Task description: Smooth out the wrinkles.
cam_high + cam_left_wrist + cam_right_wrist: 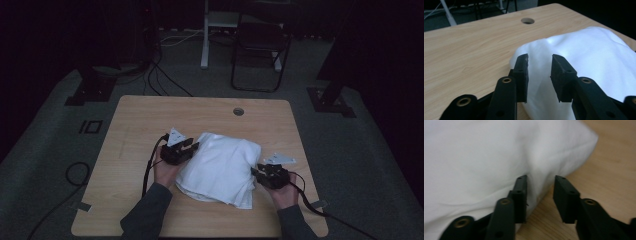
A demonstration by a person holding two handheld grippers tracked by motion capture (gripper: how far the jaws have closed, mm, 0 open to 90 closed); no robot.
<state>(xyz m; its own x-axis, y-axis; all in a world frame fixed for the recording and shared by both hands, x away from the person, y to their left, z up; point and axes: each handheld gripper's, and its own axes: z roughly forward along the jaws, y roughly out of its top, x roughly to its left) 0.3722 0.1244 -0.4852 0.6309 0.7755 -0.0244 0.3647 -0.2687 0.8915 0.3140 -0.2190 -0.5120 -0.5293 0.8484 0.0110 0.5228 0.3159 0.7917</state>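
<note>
**White cloth between two hand-held grippers on a wooden bench**

The room is dark, with grey carpet, cables on the floor and a black chair [260, 55] behind the bench. The bench [145, 120] is light wood with rounded corners and a round hole [238, 111] near its far edge.

A folded white cloth [222, 167] lies on the near half of the bench, slightly right of the middle, in a loose rumpled stack with its layered edges showing at the near side. In the left gripper view it rises as a soft mound [584, 62]; in the right gripper view its folded corner [499, 160] rests on the wood.

The person's forearms in dark sleeves come in from the near edge, one on each side of the cloth. The left hand-held gripper [190, 146] sits at the cloth's left far edge, its jaws partly apart with white fabric seen in the gap; the pads [522, 75] do not press on it. The right hand-held gripper [256, 172] is at the cloth's right near edge, jaws likewise partly apart. One pad [521, 195] lies against the cloth's edge and the other stands over bare wood, so nothing is gripped.

A cable trails from each gripper toward the near edge of the bench.
</note>
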